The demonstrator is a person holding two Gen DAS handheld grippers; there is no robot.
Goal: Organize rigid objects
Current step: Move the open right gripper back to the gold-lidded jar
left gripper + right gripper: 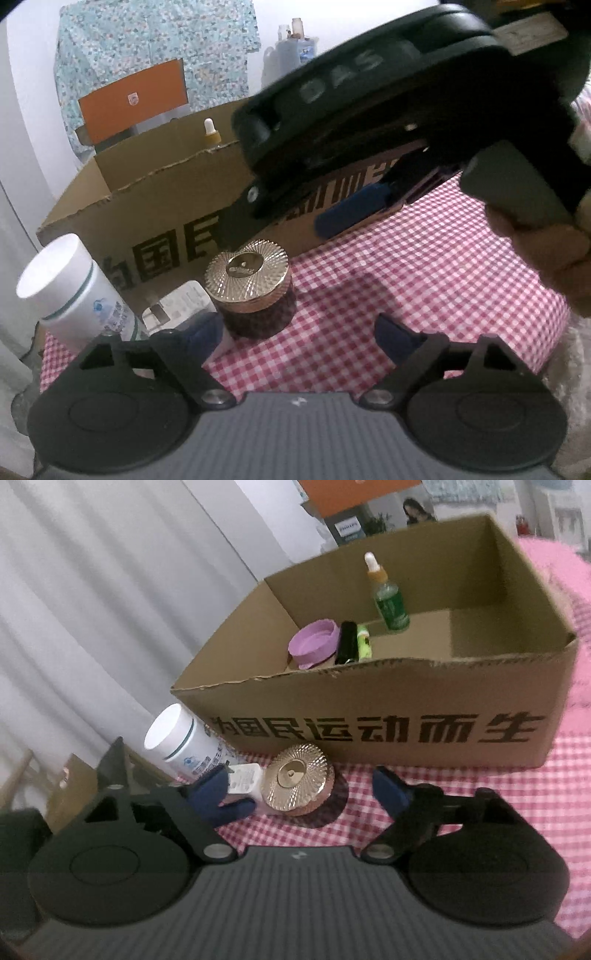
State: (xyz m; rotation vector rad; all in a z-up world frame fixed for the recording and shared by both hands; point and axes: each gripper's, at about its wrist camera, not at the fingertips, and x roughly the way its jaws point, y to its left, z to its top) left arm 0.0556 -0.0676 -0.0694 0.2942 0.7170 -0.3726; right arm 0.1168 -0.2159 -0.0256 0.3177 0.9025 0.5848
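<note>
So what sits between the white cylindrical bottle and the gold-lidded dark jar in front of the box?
A small white plug adapter lies between the white bottle and the gold-lidded jar, clearest in the right wrist view.

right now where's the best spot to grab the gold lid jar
Grip the jar across its round ribbed lid, coming from above and the front. It stands upright, the box is close behind it and a white plug crowds its left.

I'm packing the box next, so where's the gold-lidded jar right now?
In both wrist views the gold-lidded jar stands on the checked cloth, just outside the cardboard box's front wall, beside the white charger.
</note>
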